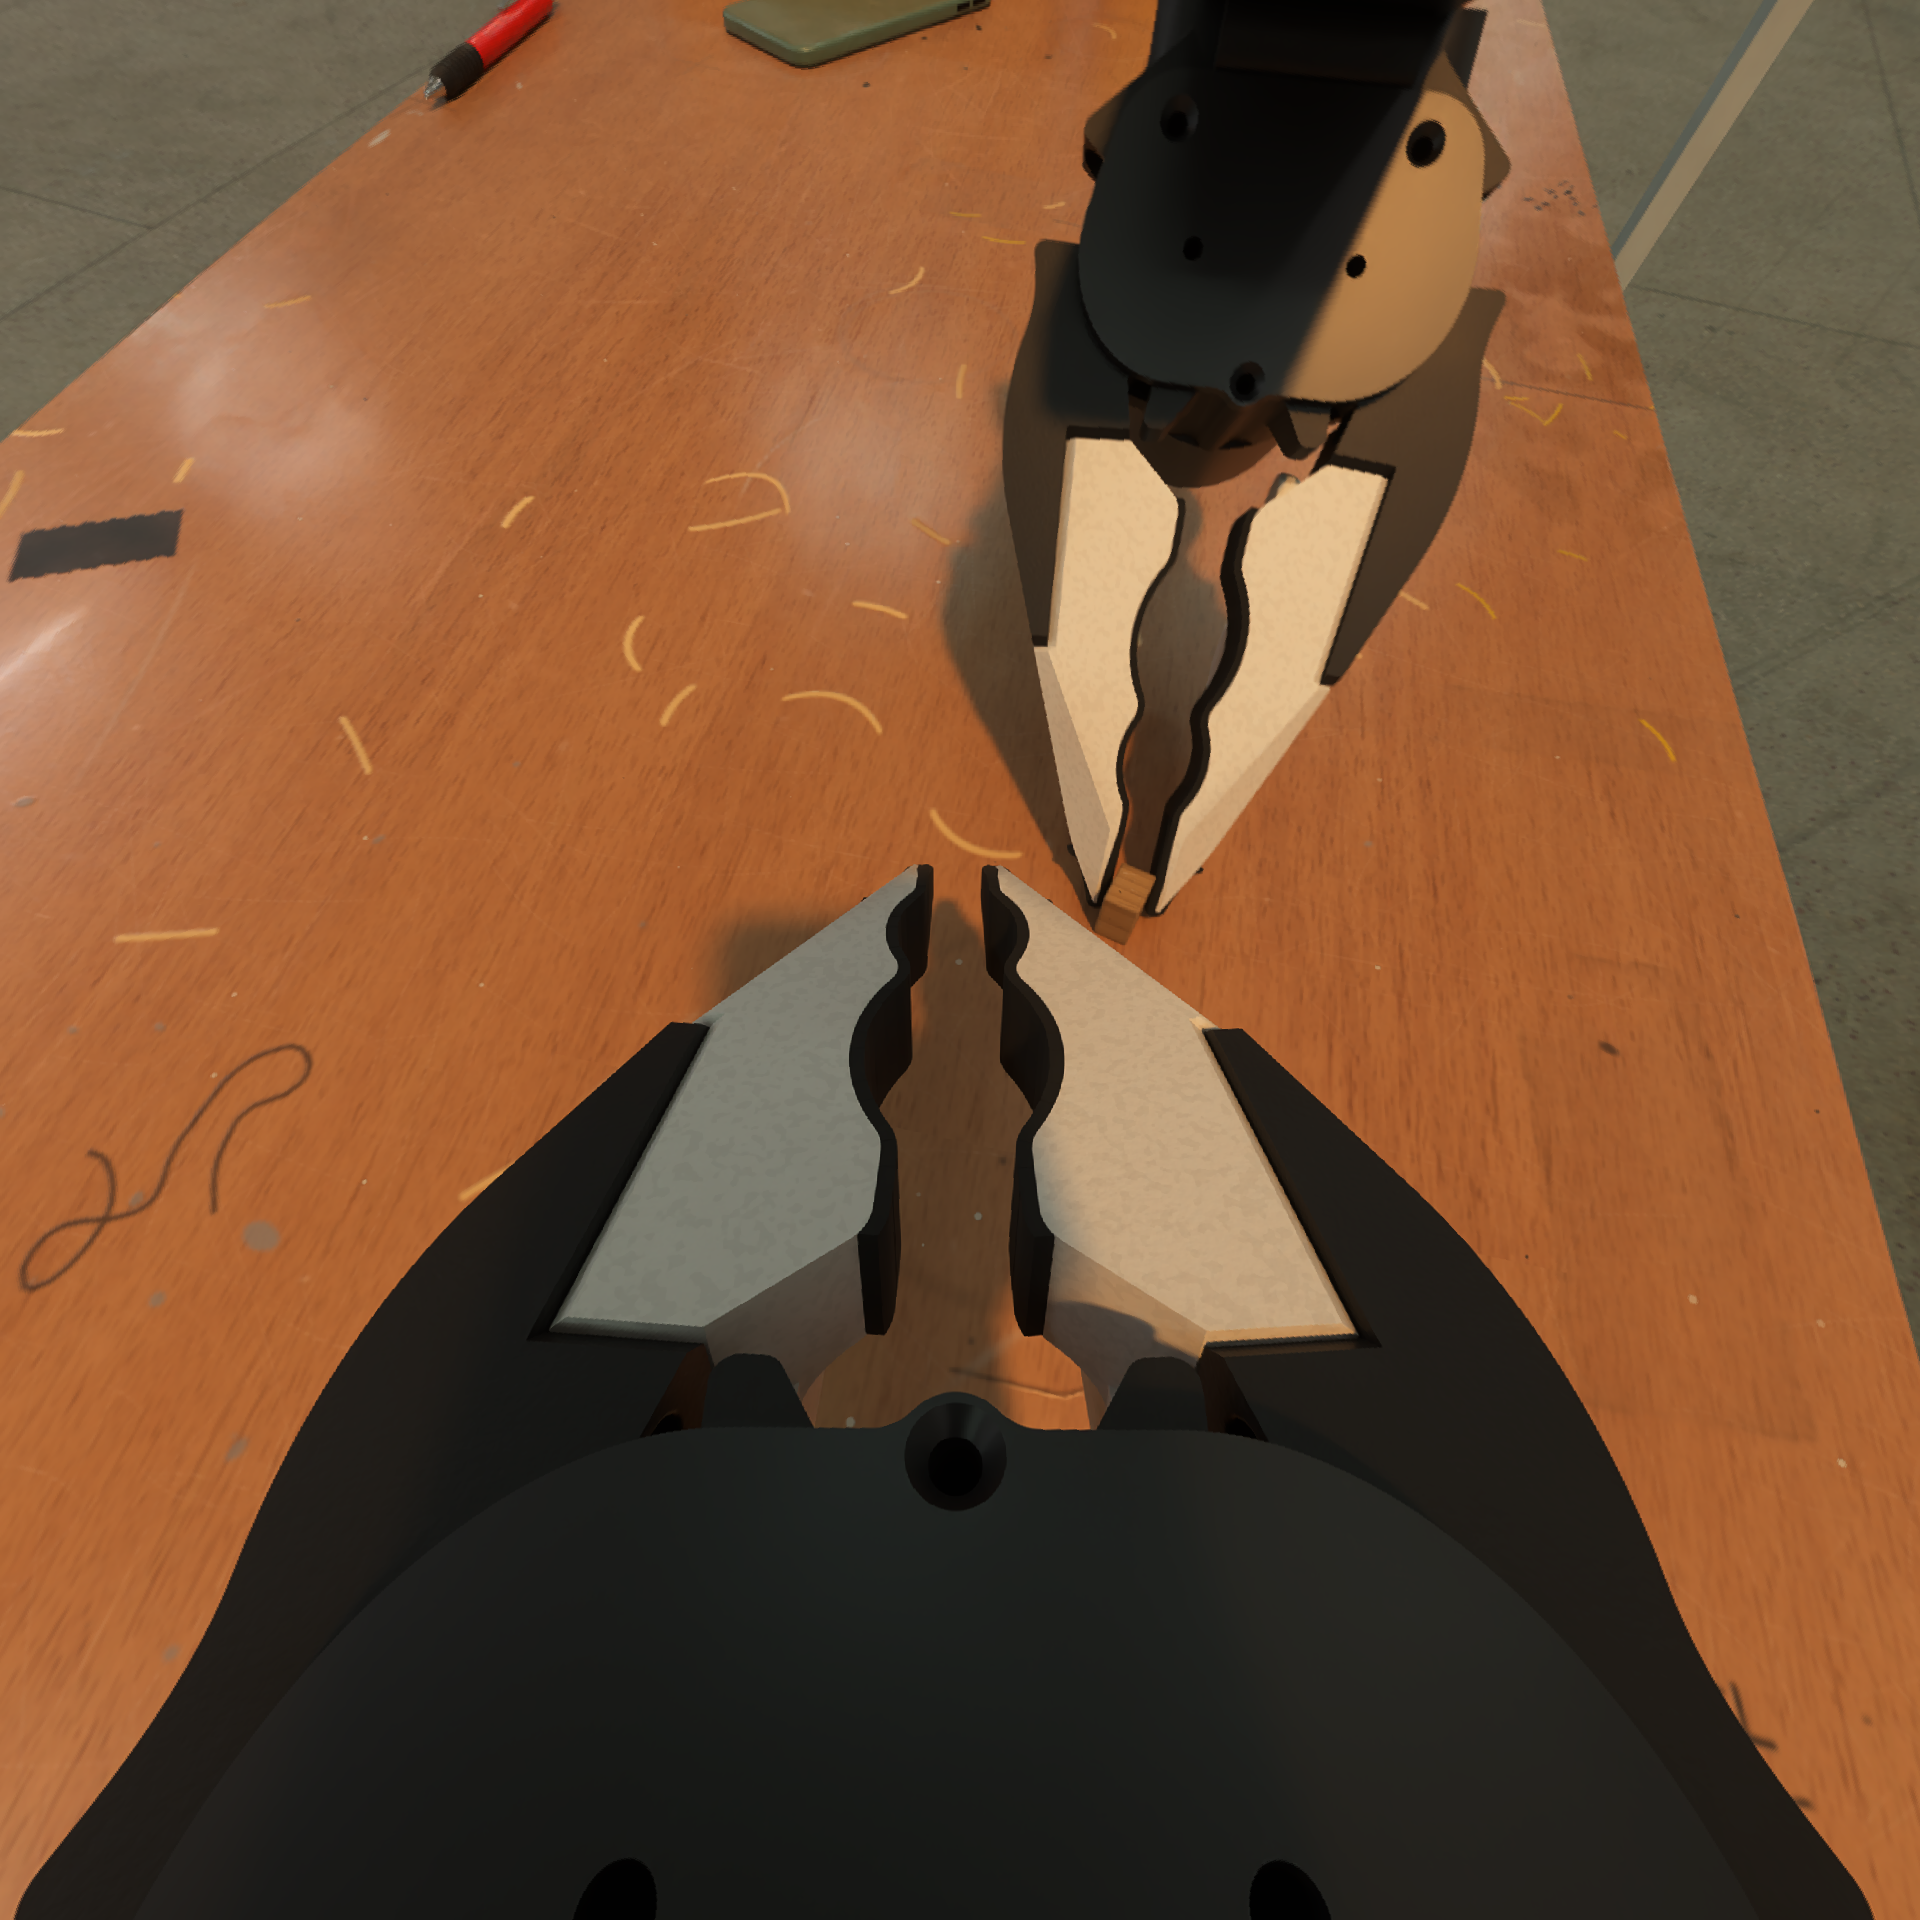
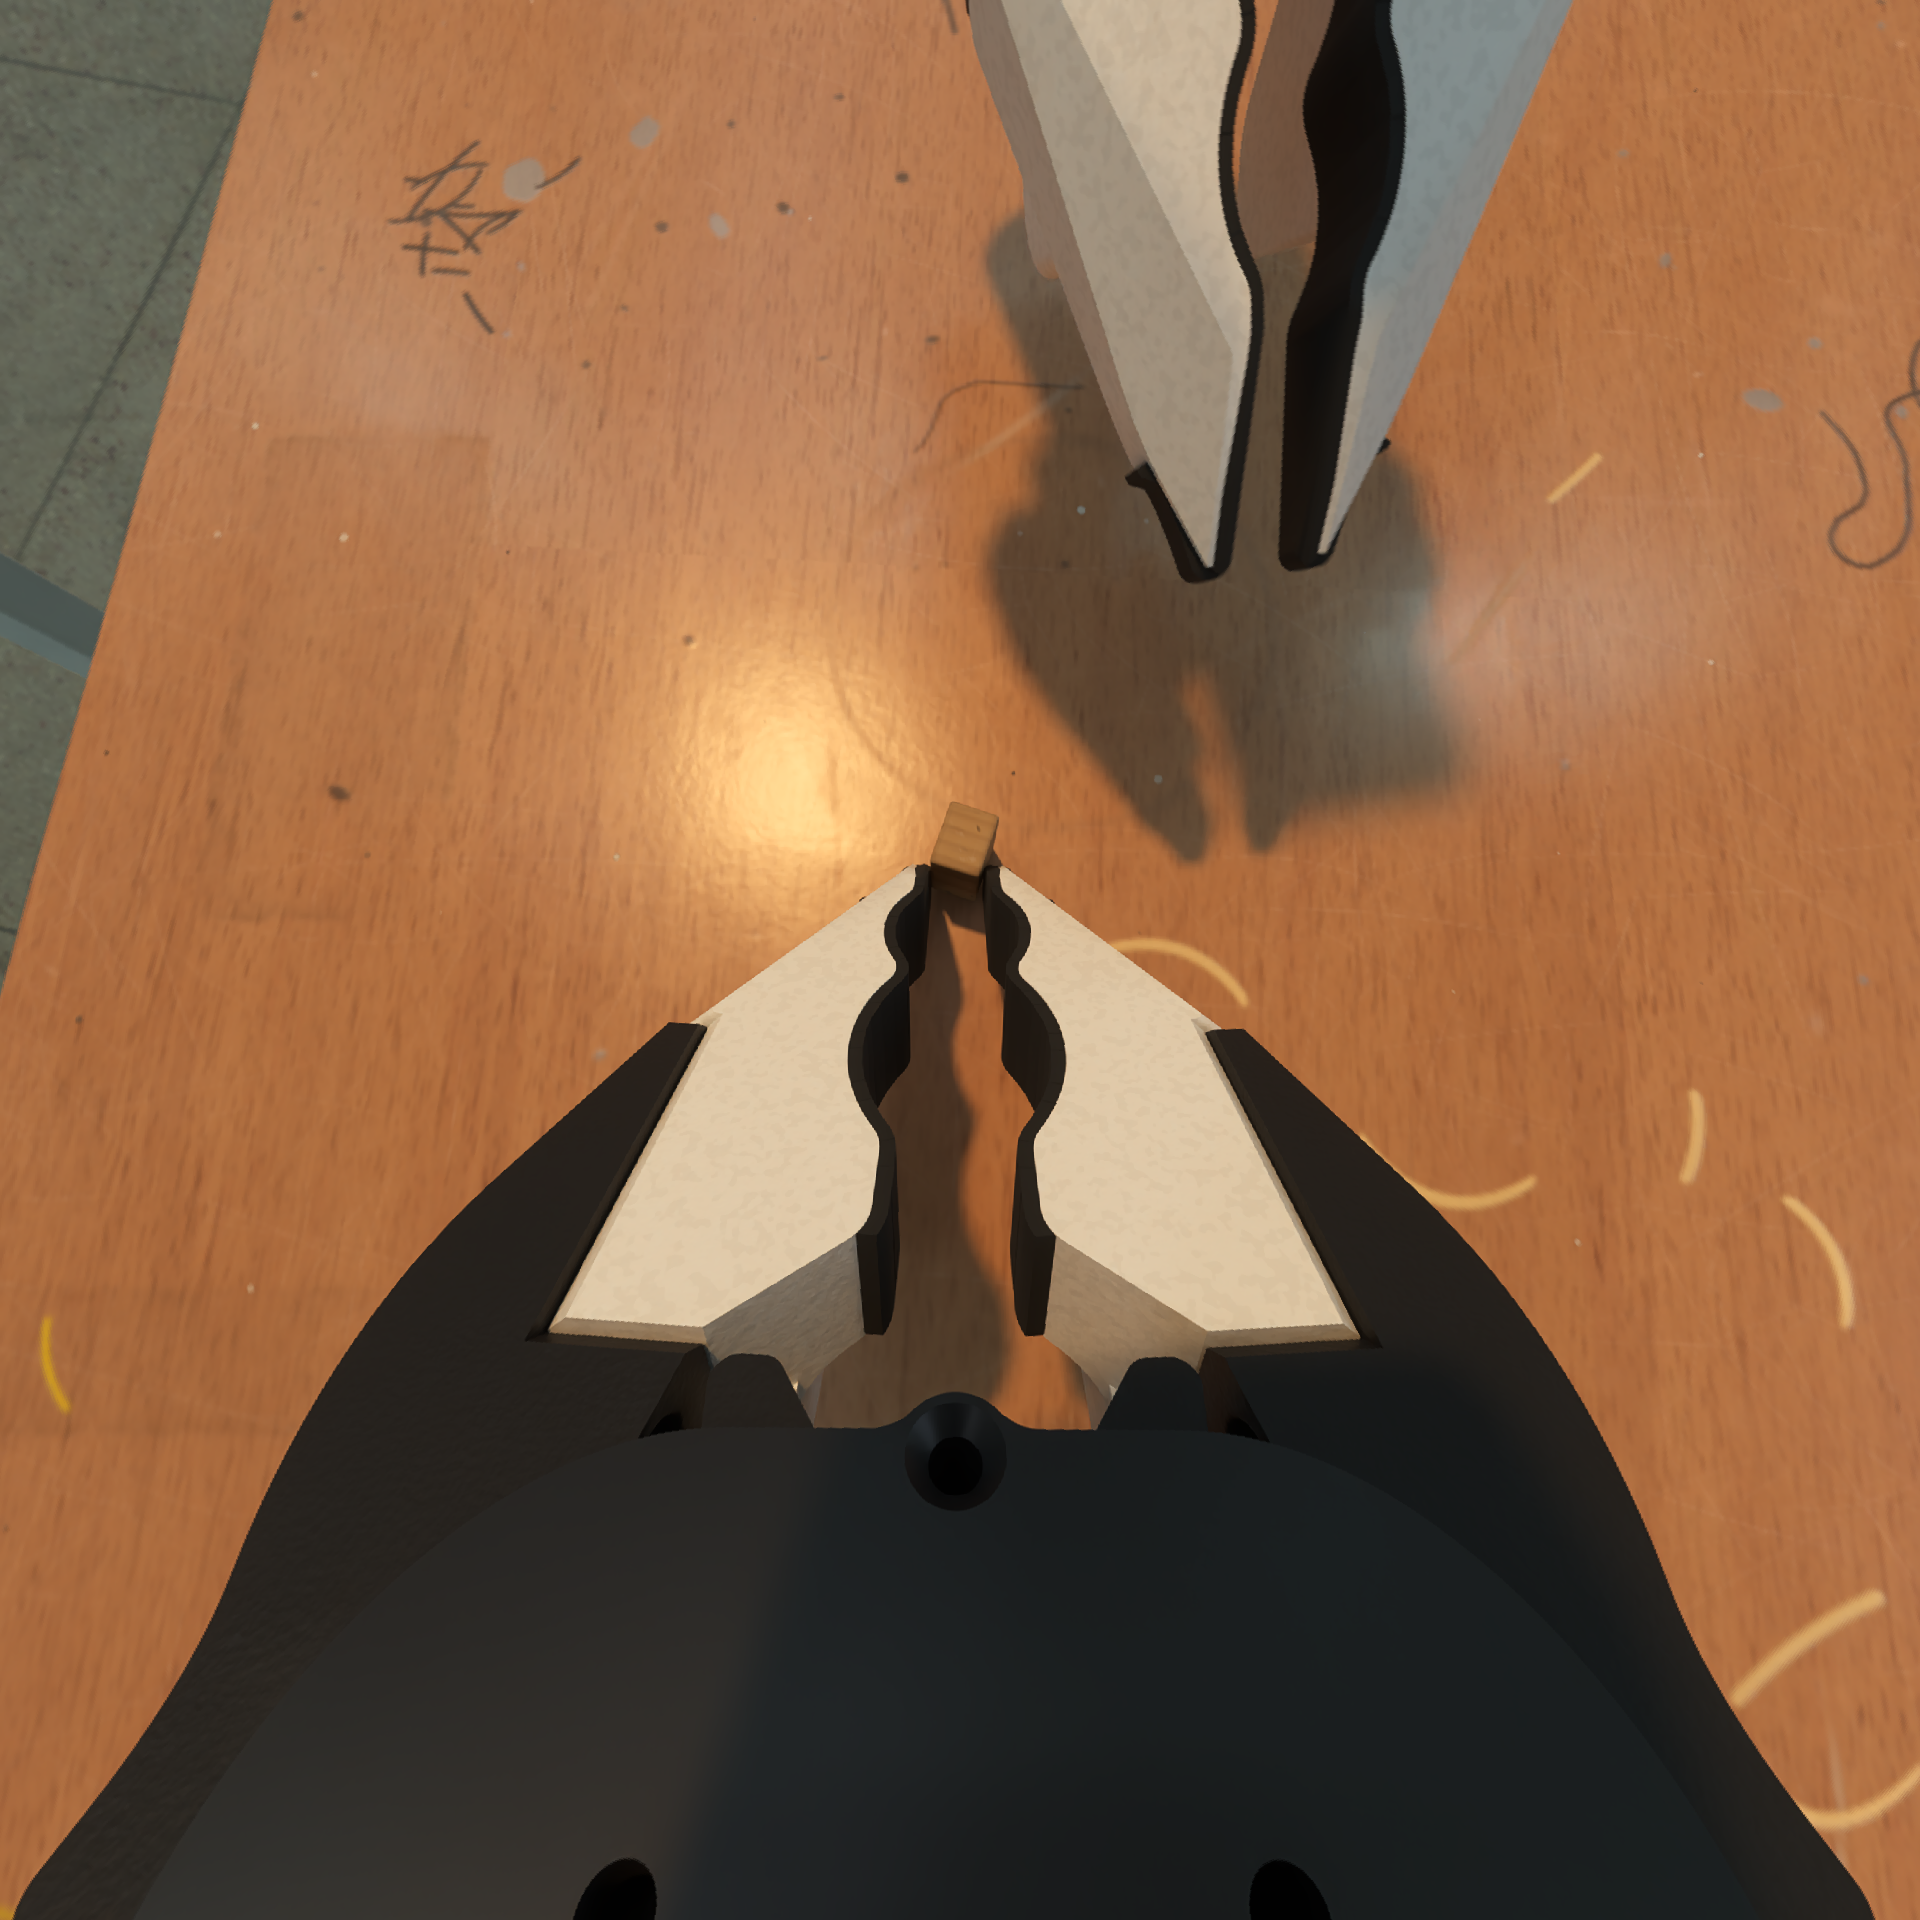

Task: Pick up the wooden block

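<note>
The wooden block (image 2: pixel 966 842) is a small tan cube on the orange-brown table (image 2: pixel 520 727). My right gripper (image 2: pixel 956 883) is shut on it, pinching it between the very tips of its fingers, low at the table surface. In the left wrist view the block (image 1: pixel 1127 909) shows between the right gripper's (image 1: pixel 1127 894) tips, touching or nearly touching the table. My left gripper (image 1: pixel 956 883) is empty, its jaws a narrow gap apart, hovering just to the side of the block. It also shows in the right wrist view (image 2: pixel 1252 556), tips pointing down.
A red pen (image 1: pixel 488 47) and a green phone (image 1: pixel 842 26) lie at the far end of the table. A black rectangular mark (image 1: pixel 99 542), scribbles and yellow shavings are on the surface. The table edges and grey floor (image 1: pixel 1818 416) are to either side.
</note>
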{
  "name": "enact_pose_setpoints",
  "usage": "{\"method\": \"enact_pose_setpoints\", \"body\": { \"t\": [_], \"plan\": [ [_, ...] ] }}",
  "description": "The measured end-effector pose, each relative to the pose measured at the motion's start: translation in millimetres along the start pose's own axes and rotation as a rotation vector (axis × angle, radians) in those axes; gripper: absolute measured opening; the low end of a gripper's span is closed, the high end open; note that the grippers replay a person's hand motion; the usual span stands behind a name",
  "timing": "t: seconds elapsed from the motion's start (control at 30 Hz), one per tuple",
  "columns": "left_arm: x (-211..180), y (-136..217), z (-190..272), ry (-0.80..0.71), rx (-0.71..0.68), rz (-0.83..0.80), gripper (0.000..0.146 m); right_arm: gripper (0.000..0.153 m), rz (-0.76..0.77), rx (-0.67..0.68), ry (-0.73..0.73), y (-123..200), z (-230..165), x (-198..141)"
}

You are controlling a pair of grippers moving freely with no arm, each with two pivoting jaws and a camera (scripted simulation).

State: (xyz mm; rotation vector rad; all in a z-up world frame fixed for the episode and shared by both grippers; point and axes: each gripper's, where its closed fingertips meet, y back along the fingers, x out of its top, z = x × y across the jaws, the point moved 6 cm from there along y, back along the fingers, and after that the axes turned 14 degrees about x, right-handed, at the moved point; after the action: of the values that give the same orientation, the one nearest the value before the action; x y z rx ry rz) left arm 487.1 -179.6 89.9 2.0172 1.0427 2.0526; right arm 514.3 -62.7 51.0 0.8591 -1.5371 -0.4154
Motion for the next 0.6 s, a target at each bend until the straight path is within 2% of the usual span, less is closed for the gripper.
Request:
{"method": "enact_pose_setpoints", "body": {
  "t": [0.13, 0.27, 0.43, 0.6],
  "plan": [
    [0.7, -3.8, 2.8, -0.008, -0.015, -0.009, 0.012, 0.010, 0.017, 0.001, 0.009, 17.3, -0.3, -6.0],
    [8.2, -19.8, 7.6, -0.061, -0.032, -0.030, 0.025, 0.010, 0.019, -0.091, -0.012, 59.7, 1.5, -20.4],
    [26.2, -57.4, 10.3, -0.101, -0.090, -0.053, 0.046, 0.010, 0.080, -0.222, -0.080, 112.0, 4.0, -43.2],
    [32.3, -95.9, 7.8, -0.182, -0.181, -0.187, 0.057, 0.010, 0.121, -0.259, -0.087, 128.1, 4.2, -54.4]
  ]
}}
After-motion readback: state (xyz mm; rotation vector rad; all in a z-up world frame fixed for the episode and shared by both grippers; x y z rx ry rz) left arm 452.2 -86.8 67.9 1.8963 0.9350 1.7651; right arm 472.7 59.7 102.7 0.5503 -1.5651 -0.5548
